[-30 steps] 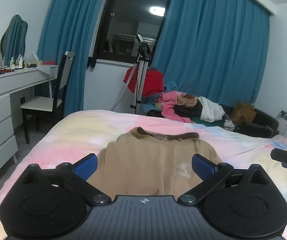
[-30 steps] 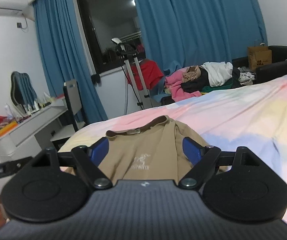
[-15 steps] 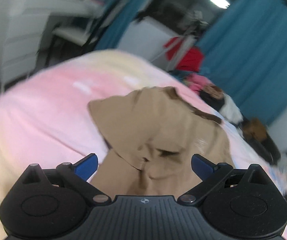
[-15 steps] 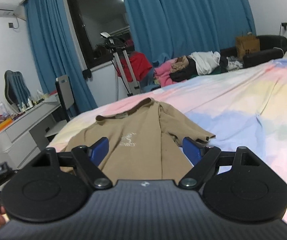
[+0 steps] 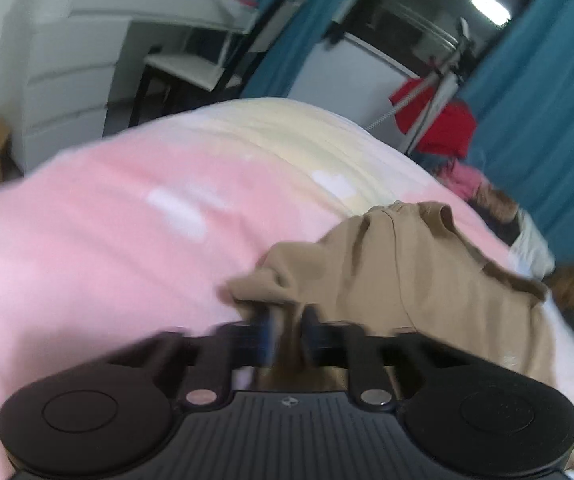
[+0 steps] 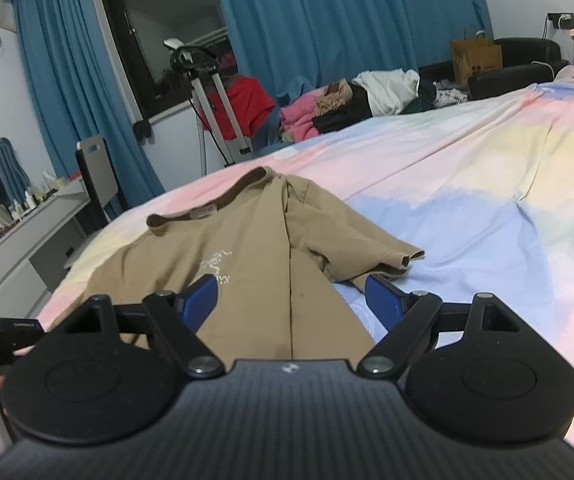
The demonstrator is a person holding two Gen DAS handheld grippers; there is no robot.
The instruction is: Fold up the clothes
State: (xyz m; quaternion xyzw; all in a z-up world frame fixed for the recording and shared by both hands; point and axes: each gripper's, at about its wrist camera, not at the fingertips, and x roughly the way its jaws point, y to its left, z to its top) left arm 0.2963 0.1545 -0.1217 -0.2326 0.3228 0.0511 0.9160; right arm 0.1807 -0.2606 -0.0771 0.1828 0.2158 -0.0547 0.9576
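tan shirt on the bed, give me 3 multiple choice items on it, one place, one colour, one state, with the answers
1. Where does the shirt lie?
A. on the bed
B. on the chair
C. on the floor

2. What colour is its chest logo?
A. red
B. white
C. black

3. How do the two grippers stand to it?
A. both open
B. both shut on it
C. left gripper shut on it, right gripper open

Answers:
1 A, it is spread on the pastel sheet in the right wrist view.
2 B, the print shows pale white on the tan cloth.
3 C, the left fingers have just been closing and now pinch a bunched edge of the cloth, while the right fingers stand wide apart over the hem.
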